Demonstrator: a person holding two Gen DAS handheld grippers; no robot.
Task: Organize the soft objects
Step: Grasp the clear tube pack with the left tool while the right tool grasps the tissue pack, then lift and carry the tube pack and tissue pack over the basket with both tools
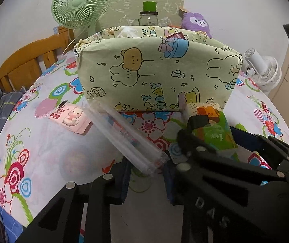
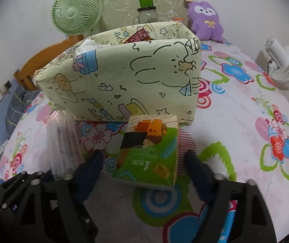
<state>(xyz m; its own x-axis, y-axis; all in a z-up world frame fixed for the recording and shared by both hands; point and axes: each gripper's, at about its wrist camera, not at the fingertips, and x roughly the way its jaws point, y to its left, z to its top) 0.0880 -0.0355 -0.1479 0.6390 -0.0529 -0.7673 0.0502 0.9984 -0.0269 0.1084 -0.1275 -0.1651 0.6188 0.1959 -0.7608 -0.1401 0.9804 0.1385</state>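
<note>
- Tissue pack (image 2: 150, 151), green with a cartoon print, lying on the flower-patterned bed sheet (image 2: 245, 141) just in front of the fabric storage box (image 2: 124, 81).
- Right gripper (image 2: 144, 160) down at the pack, jaws spread wide, one blue-padded finger on each side; contact with the pack not clear.
- Left gripper (image 1: 146, 174) low over the sheet, jaws spread apart; clear plastic tube bundle (image 1: 128, 139) lying slantwise just ahead of the gap, whether touching the fingers hard to tell.
- Pink cartoon packet (image 1: 71, 119) flat on the sheet, left of the tubes.
- Inside the box: white tissue (image 2: 87, 44) and a red packet (image 2: 138, 35) showing above the rim.
- Behind the box: glass jar with green lid (image 2: 146, 12), purple plush toy (image 2: 205, 20), green fan (image 2: 76, 10).
- White fan (image 2: 284, 64) at the right edge of the bed.
</note>
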